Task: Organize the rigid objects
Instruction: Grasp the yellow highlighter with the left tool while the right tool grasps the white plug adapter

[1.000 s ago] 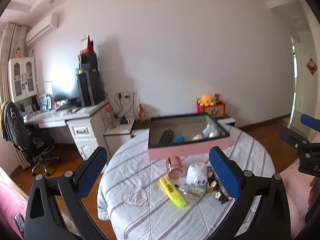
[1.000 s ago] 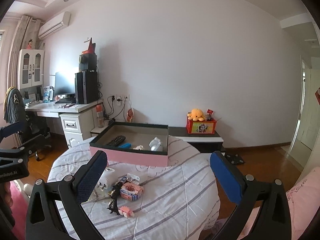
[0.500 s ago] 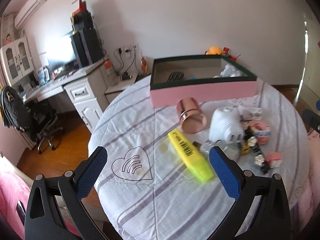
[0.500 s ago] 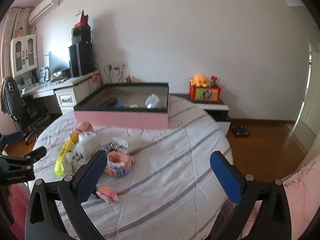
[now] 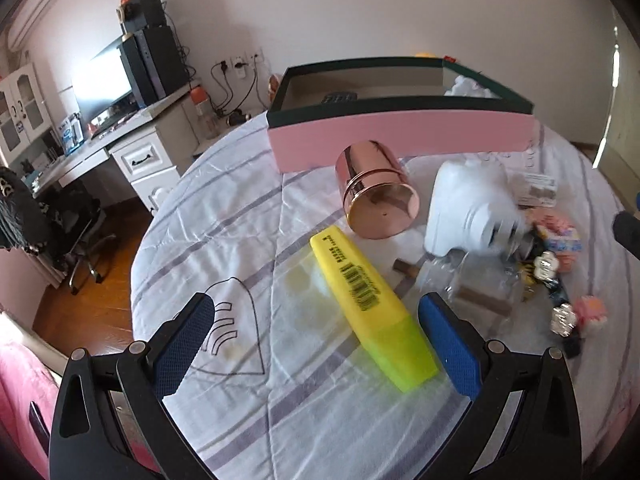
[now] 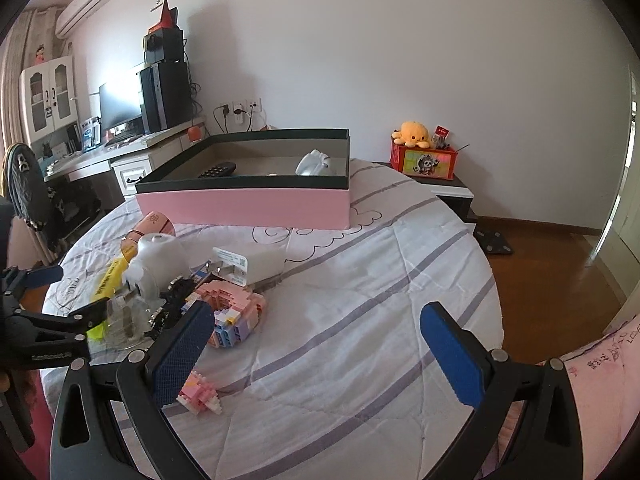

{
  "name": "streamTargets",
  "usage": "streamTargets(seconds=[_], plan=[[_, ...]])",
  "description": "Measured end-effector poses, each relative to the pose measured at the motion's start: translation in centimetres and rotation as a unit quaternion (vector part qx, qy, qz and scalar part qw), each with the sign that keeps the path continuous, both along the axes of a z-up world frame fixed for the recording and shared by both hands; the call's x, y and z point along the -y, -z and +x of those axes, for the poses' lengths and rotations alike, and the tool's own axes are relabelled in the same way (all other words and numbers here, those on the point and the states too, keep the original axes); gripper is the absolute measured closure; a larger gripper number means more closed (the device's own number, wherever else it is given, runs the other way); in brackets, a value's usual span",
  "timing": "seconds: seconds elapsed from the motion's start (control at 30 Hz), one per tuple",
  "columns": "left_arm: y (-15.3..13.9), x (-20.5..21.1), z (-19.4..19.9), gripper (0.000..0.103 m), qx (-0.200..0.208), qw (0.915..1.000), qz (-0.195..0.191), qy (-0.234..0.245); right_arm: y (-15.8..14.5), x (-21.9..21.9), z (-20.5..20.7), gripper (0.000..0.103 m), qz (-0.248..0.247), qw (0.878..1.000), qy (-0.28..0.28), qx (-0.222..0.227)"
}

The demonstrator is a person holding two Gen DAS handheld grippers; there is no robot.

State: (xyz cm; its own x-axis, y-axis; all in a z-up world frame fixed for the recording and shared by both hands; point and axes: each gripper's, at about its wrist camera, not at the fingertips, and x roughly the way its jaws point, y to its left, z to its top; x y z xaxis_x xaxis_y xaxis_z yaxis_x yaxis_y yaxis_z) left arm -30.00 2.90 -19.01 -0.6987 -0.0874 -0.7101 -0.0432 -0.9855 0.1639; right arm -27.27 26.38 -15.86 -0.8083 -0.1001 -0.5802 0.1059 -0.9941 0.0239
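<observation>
So the left gripper (image 5: 312, 342) is hanging just over the yellow highlighter (image 5: 370, 304), jaws wide apart and holding nothing. The highlighter lies flat on the striped tablecloth (image 5: 224, 216), long axis running diagonally from far-left to near-right, its green cap end almost touching the right-hand pad (image 5: 448, 344), so it's skewed, not square between the pads. The right gripper (image 6: 316, 354), also spread open and empty, sits farther off. Looks like left's pick, probably needing a twist first. The pink box (image 5: 400, 136) waits behind.

Both grippers (image 5: 318, 344) — black angular frames, silver screws — carry textured blue pads (image 6: 178, 356).
</observation>
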Motion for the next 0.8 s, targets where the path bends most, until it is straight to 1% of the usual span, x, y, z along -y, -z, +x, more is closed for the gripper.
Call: streamTargets(seconds=[0.07,0.13,0.17,0.23,0.3,0.33,0.37,0.4,0.47,0.53,0.67,0.73,0.8], plan=[[0.6,0.0,-0.6,0.000,0.009,1.0000,0.001,-0.001,0.2,-0.1,-0.2,0.000,-0.001,1.000,0.002,0.003],[0.9,0.3,-0.9,0.000,0.011,0.9998,0.018,0.003,0.5,0.0,-0.5,0.000,-0.003,1.000,0.000,0.007],[0.9,0.6,-1.0,0.003,0.013,0.9995,0.030,0.006,0.6,0.0,-0.6,0.000,-0.002,1.000,-0.002,0.009],[0.9,0.8,-1.1,0.016,0.009,0.9991,0.039,0.014,0.9,0.1,-0.8,0.000,0.000,1.000,-0.002,0.012],[0.8,1.1,-1.0,0.039,0.003,0.9981,0.053,0.031,1.1,0.3,-1.0,0.000,-0.001,1.000,-0.003,0.015],[0.8,1.2,-0.9,0.045,0.000,0.9977,0.056,0.038,1.1,0.3,-1.1,0.000,0.000,1.000,-0.003,0.015],[0.7,1.3,-0.8,0.058,-0.004,0.9978,0.054,0.039,1.1,0.4,-1.2,0.000,0.000,1.000,-0.003,0.016],[0.7,1.4,-0.6,0.069,-0.007,0.9979,0.050,0.041,1.1,0.5,-1.3,0.000,0.000,1.000,-0.004,0.016],[0.7,1.8,-0.5,0.077,-0.008,0.9983,0.043,0.038,1.1,0.7,-1.5,0.000,0.003,1.000,-0.005,0.017],[0.6,2.6,-0.3,0.077,-0.007,0.9984,0.045,0.032,1.1,1.0,-1.9,0.000,0.006,1.000,-0.007,0.019],[0.5,3.4,0.0,0.077,-0.007,0.9990,0.037,0.026,0.9,1.7,-2.9,0.000,0.009,1.000,-0.015,0.024],[0.5,3.6,0.2,0.076,-0.008,0.9988,0.041,0.027,0.7,2.2,-3.6,0.000,0.010,0.999,-0.022,0.026],[0.6,3.7,0.1,0.075,-0.009,0.9987,0.043,0.027,0.5,2.8,-4.6,0.000,0.009,0.999,-0.030,0.037]])
